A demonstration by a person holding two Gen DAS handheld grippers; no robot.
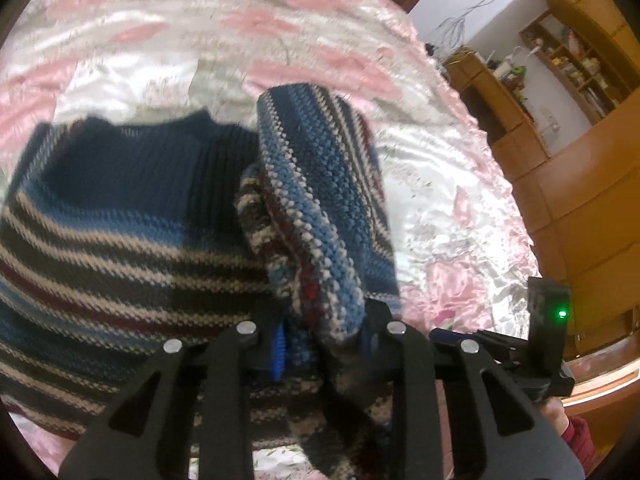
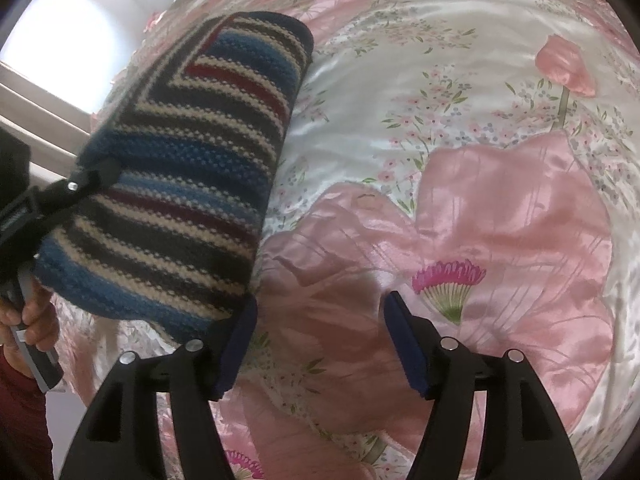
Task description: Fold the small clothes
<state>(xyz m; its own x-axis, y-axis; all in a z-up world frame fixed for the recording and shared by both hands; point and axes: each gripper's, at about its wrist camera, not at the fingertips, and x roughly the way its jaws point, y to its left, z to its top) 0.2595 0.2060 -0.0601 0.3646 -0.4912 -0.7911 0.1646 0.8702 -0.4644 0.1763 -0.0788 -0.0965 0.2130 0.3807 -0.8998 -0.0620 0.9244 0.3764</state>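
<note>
A small knit sweater (image 1: 120, 240) with blue, cream, dark and red stripes and a navy ribbed collar lies on the bed in the left wrist view. My left gripper (image 1: 320, 340) is shut on a folded part of it (image 1: 312, 184), which stands up from the fingers. In the right wrist view the sweater (image 2: 180, 184) fills the left side, and the left gripper (image 2: 86, 184) pinches its left edge. My right gripper (image 2: 320, 340) is open over the bedspread with nothing between its fingers. Its left pad (image 2: 240, 340) sits right beside the sweater's near edge.
A shiny pink and white floral bedspread (image 2: 500, 208) covers the bed. Wooden cabinets and shelves (image 1: 580, 180) stand beyond the bed's right edge. A bright window (image 2: 60, 40) is at the far left. A hand (image 2: 32, 320) holds the left gripper's handle.
</note>
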